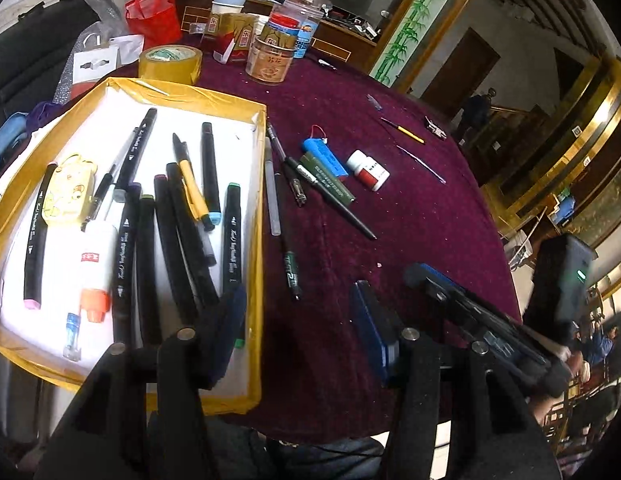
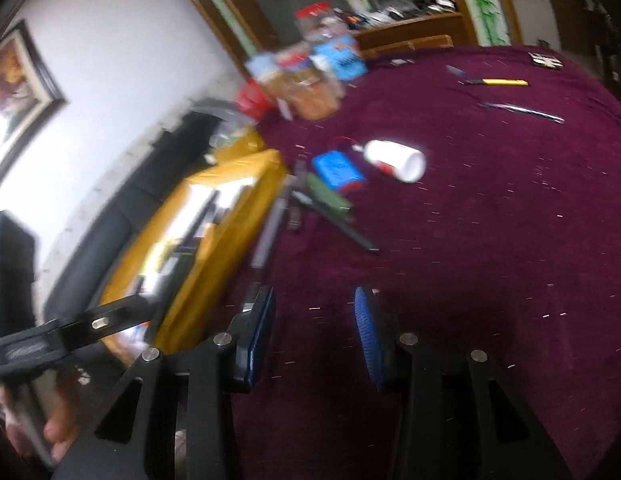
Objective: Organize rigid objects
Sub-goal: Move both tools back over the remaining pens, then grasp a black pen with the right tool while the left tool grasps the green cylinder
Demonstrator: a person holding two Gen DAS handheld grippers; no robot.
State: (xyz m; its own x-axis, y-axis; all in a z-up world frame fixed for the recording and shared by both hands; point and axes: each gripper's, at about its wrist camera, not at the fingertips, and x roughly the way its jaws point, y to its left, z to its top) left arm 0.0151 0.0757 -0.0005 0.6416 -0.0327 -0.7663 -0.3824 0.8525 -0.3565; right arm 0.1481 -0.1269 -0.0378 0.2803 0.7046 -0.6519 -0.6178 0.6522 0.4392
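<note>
fingers of left gripper apart, nothing between them, hanging over the near corner of a yellow tray and the maroon tabletop. fingers of right gripper likewise apart and empty, above bare tabletop. markers, a glue bottle and a yellow-barrelled pen lying inside the tray. loose pens just beside the tray's right wall; close by, a blue battery pack touching a green tube, a white pill bottle near them. farther back, a tape roll and jars. right view blurred.
</note>
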